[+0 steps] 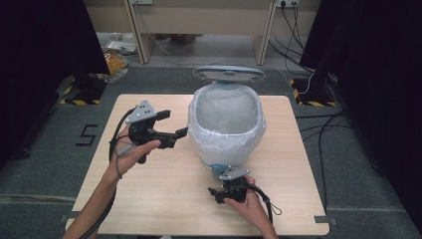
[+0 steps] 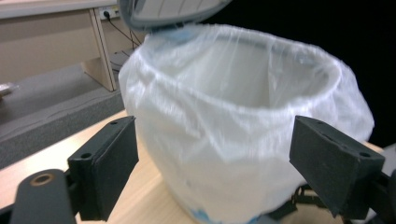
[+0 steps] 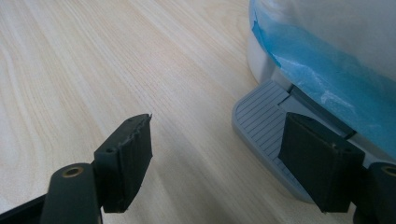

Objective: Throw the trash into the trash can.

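Right gripper jaw hides part of the grey pedal.

The person's left hand holds the left gripper up in the air, pointing to the right side. Its jaws are spread wide apart with nothing between them. The left forearm comes in from the bottom left corner. The right hand holds the right gripper down low, close to the worktop, and nearer to the person. Its jaws are wide apart too, and they grip nothing.
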